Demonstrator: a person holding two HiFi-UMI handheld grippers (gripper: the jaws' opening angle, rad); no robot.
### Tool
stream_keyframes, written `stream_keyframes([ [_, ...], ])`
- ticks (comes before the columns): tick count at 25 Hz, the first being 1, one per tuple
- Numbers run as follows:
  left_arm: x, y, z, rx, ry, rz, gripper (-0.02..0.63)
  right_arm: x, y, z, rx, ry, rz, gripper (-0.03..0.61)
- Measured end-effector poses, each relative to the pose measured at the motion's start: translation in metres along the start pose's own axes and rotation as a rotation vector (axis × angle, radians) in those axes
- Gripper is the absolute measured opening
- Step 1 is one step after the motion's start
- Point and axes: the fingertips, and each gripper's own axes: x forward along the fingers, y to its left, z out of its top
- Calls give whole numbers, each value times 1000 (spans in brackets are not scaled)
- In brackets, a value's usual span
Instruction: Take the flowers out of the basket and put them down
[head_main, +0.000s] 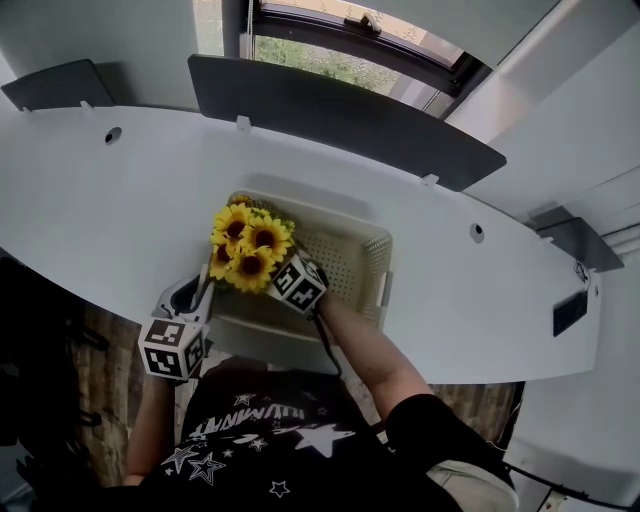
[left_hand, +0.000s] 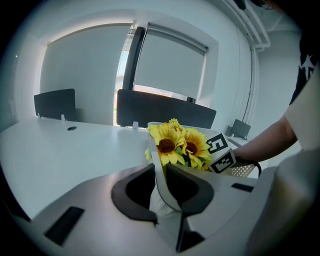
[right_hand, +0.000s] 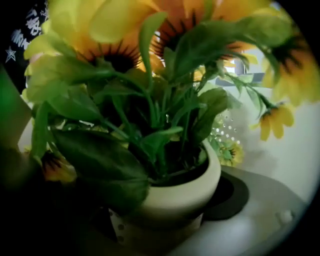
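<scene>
The flowers, yellow sunflowers with green leaves, are sitting in a cream pot at the near-left corner of the basket, their blooms rising above its rim. You are holding that pot with your right hand-held gripper, its jaws set part-way apart around the pot's round wall. Your left hand-held gripper is pinching the basket's thin white wall at the near-left edge, jaws drawn narrow on it. The basket, pale and perforated, is resting on the white bench just in front of you; the rest of its inside is showing only bare perforated floor.
</scene>
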Motion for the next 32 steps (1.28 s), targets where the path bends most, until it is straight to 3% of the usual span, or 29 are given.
stream_keyframes([
  [9, 1, 3, 0, -16, -11, 6, 72, -10, 8, 4, -9, 3, 52, 531],
  [17, 0, 5, 0, -16, -18, 8, 72, -50, -14, 41, 127, -151, -25, 531],
  [26, 2, 4, 0, -6, -27, 34, 72, -90, -19, 86, 149, -257, -74, 531],
  [32, 2, 5, 1, 76, -8, 46, 72, -120, -19, 102, 161, -268, -104, 531],
])
